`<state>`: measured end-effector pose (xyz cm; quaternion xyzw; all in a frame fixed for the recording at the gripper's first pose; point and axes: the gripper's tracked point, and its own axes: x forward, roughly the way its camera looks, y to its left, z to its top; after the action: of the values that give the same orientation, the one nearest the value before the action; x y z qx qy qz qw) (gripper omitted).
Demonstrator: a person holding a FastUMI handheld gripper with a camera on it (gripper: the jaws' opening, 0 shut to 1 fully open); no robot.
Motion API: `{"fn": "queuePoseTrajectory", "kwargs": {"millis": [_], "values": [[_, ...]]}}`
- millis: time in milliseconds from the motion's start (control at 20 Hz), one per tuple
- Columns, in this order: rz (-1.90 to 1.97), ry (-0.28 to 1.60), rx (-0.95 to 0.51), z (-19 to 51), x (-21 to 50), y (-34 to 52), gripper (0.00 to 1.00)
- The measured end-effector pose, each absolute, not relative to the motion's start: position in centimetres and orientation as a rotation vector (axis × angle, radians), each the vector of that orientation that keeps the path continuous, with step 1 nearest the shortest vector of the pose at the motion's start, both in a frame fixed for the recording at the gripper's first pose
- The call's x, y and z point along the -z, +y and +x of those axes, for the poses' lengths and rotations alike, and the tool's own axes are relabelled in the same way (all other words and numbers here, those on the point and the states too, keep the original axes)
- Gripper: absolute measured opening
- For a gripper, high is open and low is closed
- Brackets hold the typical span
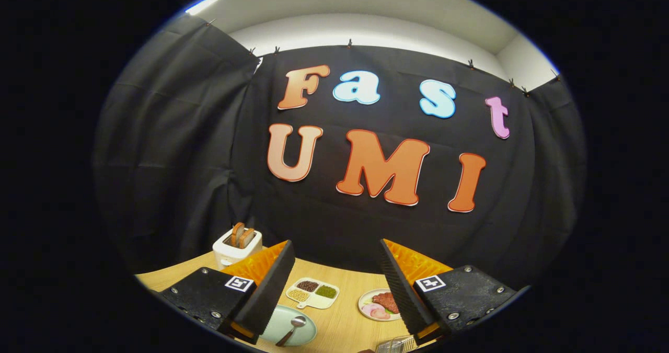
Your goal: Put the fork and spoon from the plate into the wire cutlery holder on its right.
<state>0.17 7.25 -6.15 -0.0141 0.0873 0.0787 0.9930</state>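
A: What are the tongs doing?

B: The gripper [334, 285] is released. Its two fingers stand wide apart, and nothing is between them except the open view down to the table [345, 324]. They press on nothing and they are well above the table top.

A: Where is the plate?

B: The plate [308, 336] is pale green and round. It lies on the wooden table just beside the left finger [269, 290], and that finger covers its left part.

A: And the cutlery?

B: A spoon [292, 329] lies on the plate, with the bowl pointing away from the fingers and the handle coming toward them. A fork I cannot make out; the left part of the plate is hidden.

A: The holder?

B: The holder [395, 344] is a wire thing, low in the view, just under the tip of the right finger [400, 287]. It stands to the right of the plate, with bare table between them. Only its top edge is visible.

A: What else is on the table?

B: Beyond the plate there is a white tray [312, 293] with three compartments: dark red, green and yellowish contents. To the right of it, near the right finger, there is a dish [373, 306] with pieces of meat, red and pink. Far at the left, behind the left finger, a white toaster [237, 246] stands near the black cloth wall, with two slices of bread upright in its slots.
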Motion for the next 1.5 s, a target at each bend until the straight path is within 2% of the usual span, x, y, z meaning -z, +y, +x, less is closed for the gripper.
{"fn": "queuePoseTrajectory", "kwargs": {"millis": [400, 700, 850, 1350, 1400, 1500], "values": [[-0.111, 0.563, -0.333, -2.2, 17.8, 12.9, 0.96], [-0.018, 1.007, -0.399, -7.4, 28.5, 15.9, 0.92], [0.035, 1.193, -0.385, -8.8, 32.8, 16.3, 0.9], [0.117, 1.512, -0.255, -9.4, 39.5, 16.3, 0.83], [0.134, 1.538, -0.24, -9.4, 39.9, 16.3, 0.78], [0.155, 1.56, -0.221, -9.0, 40.7, 16.5, 0.73]]}}
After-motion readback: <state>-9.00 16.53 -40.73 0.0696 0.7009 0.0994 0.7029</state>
